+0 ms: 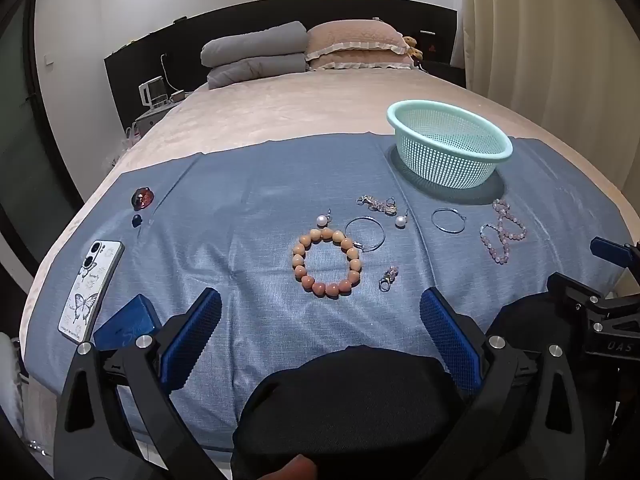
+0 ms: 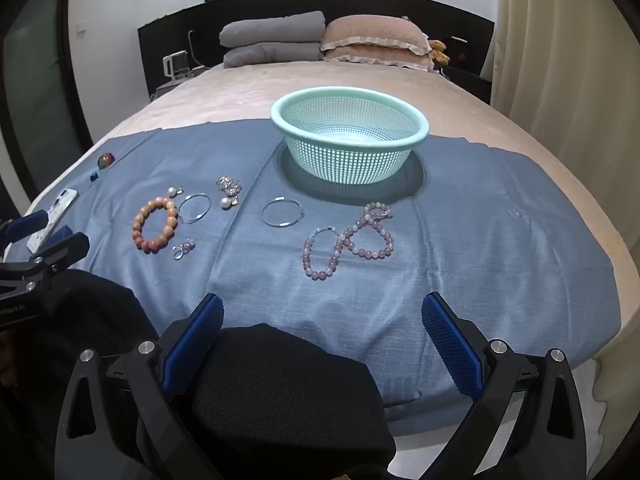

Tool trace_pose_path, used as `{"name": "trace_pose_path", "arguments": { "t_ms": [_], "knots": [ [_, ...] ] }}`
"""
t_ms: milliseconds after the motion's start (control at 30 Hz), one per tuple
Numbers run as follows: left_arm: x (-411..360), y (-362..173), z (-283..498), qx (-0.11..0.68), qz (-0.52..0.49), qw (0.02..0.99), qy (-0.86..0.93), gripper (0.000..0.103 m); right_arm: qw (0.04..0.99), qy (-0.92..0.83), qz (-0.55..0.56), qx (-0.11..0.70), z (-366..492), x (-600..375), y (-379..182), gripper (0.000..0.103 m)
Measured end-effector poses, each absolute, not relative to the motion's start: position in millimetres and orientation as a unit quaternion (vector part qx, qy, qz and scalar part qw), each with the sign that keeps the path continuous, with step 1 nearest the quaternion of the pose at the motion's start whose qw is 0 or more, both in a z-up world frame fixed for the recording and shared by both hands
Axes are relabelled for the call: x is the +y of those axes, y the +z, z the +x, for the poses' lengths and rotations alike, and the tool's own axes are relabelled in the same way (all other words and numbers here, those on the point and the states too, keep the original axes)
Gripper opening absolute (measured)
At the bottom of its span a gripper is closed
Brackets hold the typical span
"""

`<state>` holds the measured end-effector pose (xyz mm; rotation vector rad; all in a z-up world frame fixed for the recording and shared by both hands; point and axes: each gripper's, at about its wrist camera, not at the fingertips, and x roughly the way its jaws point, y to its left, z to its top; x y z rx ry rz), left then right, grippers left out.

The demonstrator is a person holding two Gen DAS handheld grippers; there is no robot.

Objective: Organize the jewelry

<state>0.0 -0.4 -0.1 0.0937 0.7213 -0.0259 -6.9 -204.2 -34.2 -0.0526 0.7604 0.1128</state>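
Observation:
Jewelry lies spread on a blue cloth (image 1: 248,216) over a bed. An orange bead bracelet (image 1: 327,262) (image 2: 155,224) sits mid-cloth, with two pearl earrings (image 1: 322,221), two silver hoops (image 1: 448,221) (image 2: 282,212), a sparkly chain (image 1: 378,205) and a small charm (image 1: 388,279) around it. A pink bead necklace (image 1: 503,230) (image 2: 352,240) lies to the right. A mint mesh basket (image 1: 450,145) (image 2: 350,136) stands empty behind them. My left gripper (image 1: 320,328) is open, hovering short of the bracelet. My right gripper (image 2: 322,328) is open, short of the pink necklace.
A phone in a butterfly case (image 1: 90,290) lies at the cloth's left edge beside a blue box (image 1: 126,326). A red stone (image 1: 143,197) and a dark blue one (image 1: 137,221) sit far left. Pillows (image 1: 304,50) lie at the headboard. Dark fabric (image 1: 344,404) covers the near edge.

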Motion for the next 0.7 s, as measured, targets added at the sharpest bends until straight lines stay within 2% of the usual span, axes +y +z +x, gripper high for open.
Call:
{"name": "trace_pose_path", "arguments": {
  "t_ms": [700],
  "knots": [
    [1.0,-1.5,-0.1,0.358,0.048,0.933,-0.016,0.097,0.926,0.055,-0.031,0.373,-5.0,-202.3,-35.1,0.095]
  ]
}}
